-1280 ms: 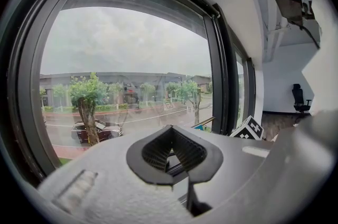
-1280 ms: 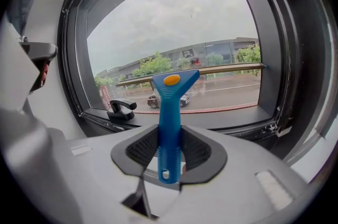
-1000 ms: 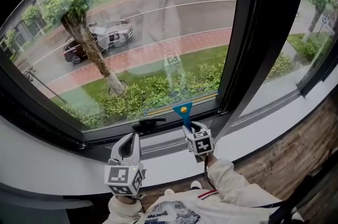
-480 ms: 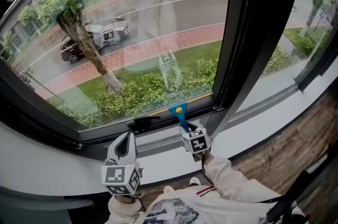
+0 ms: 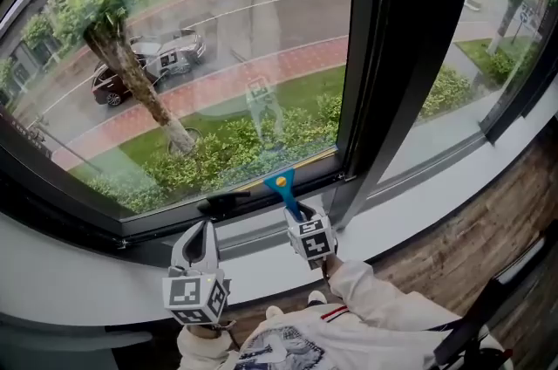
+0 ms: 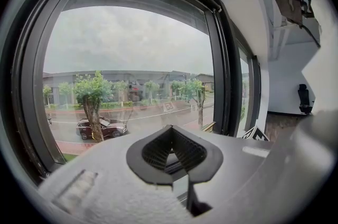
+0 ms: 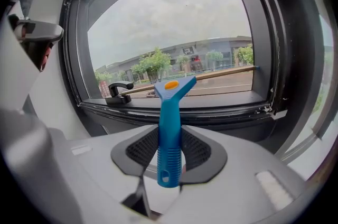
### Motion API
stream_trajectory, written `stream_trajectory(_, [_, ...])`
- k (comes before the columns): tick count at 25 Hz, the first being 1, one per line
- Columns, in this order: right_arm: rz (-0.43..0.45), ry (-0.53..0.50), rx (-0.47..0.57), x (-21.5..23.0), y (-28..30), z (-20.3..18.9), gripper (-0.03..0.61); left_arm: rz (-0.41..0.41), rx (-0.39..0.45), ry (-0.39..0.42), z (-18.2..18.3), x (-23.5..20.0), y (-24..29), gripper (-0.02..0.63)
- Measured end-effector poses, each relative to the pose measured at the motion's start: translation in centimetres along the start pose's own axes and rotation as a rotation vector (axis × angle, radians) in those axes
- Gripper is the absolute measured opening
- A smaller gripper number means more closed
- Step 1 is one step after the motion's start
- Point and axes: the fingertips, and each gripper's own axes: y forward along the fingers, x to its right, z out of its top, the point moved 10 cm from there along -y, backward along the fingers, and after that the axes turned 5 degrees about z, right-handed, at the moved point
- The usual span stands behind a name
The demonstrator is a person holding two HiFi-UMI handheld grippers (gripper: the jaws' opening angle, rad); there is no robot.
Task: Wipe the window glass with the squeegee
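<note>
Right gripper point(image 5: 296, 218) has its jaws clamped on the ribbed lower handle of the blue squeegee point(image 5: 282, 186), with the handle pinched between the two black pads in the right gripper view point(image 7: 169, 141). The squeegee point(image 7: 169, 128) stands upright, handle end with a hang hole down by the jaws, T-shaped head with an orange dot on top. The head sits at the bottom edge of the window glass point(image 5: 218, 54), right over the lower dark frame point(image 5: 261, 207); can't tell if the blade touches the pane. A black window handle point(image 5: 224, 203) lies on the lower frame just left of the squeegee, and it also shows in the right gripper view point(image 7: 120, 92). Left gripper point(image 5: 206, 230) is lower and to the left, apart from the squeegee, pointing up toward the frame. In the left gripper view point(image 6: 170, 136) its jaws are together at the tips with nothing gripped, only window showing past them. Both marker cubes face the head camera. A white sill point(image 5: 52, 281) runs under the window, and a thick dark mullion point(image 5: 410, 37) stands right of the pane. Outside through the glass are a tree point(image 5: 122, 37), a dark car point(image 5: 144, 63), a road and green bushes. A white sleeve point(image 5: 375, 298) runs behind the right gripper, with wooden floor point(image 5: 488, 246) at lower right.
</note>
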Motion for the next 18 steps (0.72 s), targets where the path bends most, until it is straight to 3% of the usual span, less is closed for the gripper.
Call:
stream_trajectory(9, [0.039,-0.031,0.121,-1.5,-1.2,1.5,0.133,0.025,-0.029,-0.004,-0.6,0.9,0.0,0.000])
stream_trajectory(18, [0.012,-0.002,0.247,-1.3,-3.2,3.2,0.133,0.063,-0.043,0.000,-1.1,1.2,-0.6,0.000])
